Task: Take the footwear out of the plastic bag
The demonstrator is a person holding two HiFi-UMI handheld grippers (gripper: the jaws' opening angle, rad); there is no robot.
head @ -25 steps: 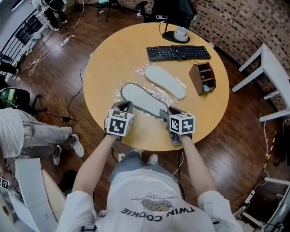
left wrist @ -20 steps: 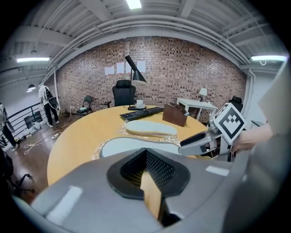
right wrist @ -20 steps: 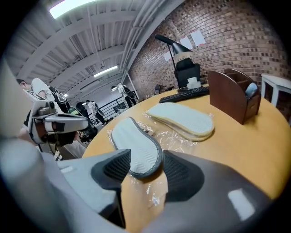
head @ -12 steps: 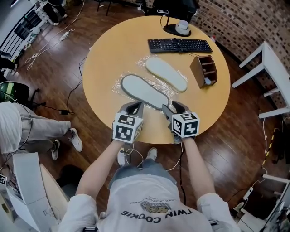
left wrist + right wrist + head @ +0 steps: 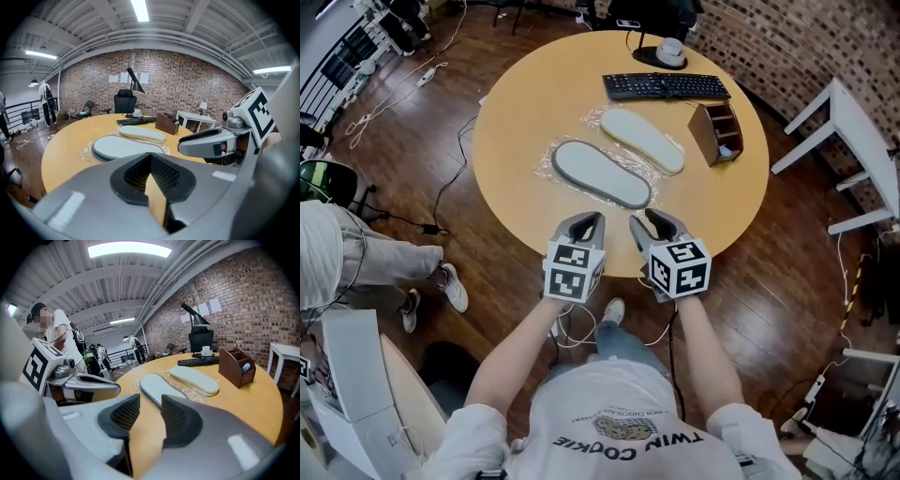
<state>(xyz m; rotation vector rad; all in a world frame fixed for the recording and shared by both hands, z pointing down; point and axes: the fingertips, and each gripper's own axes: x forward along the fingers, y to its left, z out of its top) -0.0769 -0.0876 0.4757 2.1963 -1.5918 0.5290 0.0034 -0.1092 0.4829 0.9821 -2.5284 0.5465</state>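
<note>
Two flat pale-grey slippers lie on the round wooden table (image 5: 516, 225), with crinkled clear plastic (image 5: 546, 161) showing round their edges. The near slipper (image 5: 600, 173) (image 5: 122, 146) (image 5: 157, 387) lies beside the far slipper (image 5: 642, 141) (image 5: 142, 133) (image 5: 194, 378). Both grippers hover side by side at the table's front edge, short of the near slipper. My left gripper (image 5: 586, 225) (image 5: 150, 154) is shut, its tips together with nothing in them. My right gripper (image 5: 647, 223) (image 5: 150, 397) is open and empty; its jaws have just been closing.
At the table's back lie a black keyboard (image 5: 666, 86) and a lamp base with a cup (image 5: 668, 52). A wooden desk organiser (image 5: 719, 134) stands at the right. A white table (image 5: 853, 141) is off to the right, and a seated person's legs (image 5: 366, 267) to the left.
Both grippers have drawn back from the near slipper's edge to the table's front edge and come closer together. The right gripper's jaws stand narrower than before.
</note>
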